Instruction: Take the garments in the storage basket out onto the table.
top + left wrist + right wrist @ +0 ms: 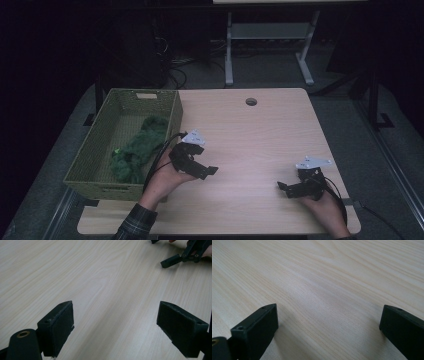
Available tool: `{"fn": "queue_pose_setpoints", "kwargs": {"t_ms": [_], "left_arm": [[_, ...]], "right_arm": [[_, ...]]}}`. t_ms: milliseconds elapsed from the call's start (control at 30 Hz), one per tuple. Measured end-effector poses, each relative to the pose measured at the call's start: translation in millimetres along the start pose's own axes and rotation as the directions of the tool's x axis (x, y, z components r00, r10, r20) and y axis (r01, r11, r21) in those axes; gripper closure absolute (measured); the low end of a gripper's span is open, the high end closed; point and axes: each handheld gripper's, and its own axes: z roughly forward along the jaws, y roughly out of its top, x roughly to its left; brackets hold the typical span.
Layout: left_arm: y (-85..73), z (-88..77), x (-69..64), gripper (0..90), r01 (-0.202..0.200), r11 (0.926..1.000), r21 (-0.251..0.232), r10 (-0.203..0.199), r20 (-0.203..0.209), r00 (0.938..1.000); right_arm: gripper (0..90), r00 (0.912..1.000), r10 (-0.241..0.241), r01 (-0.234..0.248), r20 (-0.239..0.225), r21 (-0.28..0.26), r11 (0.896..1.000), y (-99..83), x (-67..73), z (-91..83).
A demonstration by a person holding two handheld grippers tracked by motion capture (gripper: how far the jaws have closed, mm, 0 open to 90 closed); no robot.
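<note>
The green cloth (137, 150) lies bunched inside the woven basket (95, 145), just to the left of the left gripper (200, 167) and well apart from the right gripper (292, 188). Its long axis runs from the basket's near left toward its far right. The basket's right wall stands between the cloth and the left gripper. Both grippers sit low over the bare wooden table (260, 135), jaws spread apart with nothing between them. In the left gripper view, the right gripper (180, 258) shows far off.
</note>
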Motion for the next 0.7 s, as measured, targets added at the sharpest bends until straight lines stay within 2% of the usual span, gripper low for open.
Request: {"fn": "queue_pose_setpoints", "kwargs": {"t_ms": [267,700], "left_arm": [[6.5,-9.2,4.7,13.8,-0.006,1.0,0.004,0.006,0.014,0.9999],[16.1,-28.0,18.0,14.2,-0.011,0.9999,0.006,0.011,0.006,0.9999]], "right_arm": [[1.7,1.0,0.0,0.0,0.0,0.0,1.0,0.0,0.0,0.0],[1.7,1.0,0.0,0.0,0.0,0.0,1.0,0.0,0.0,0.0]]}}
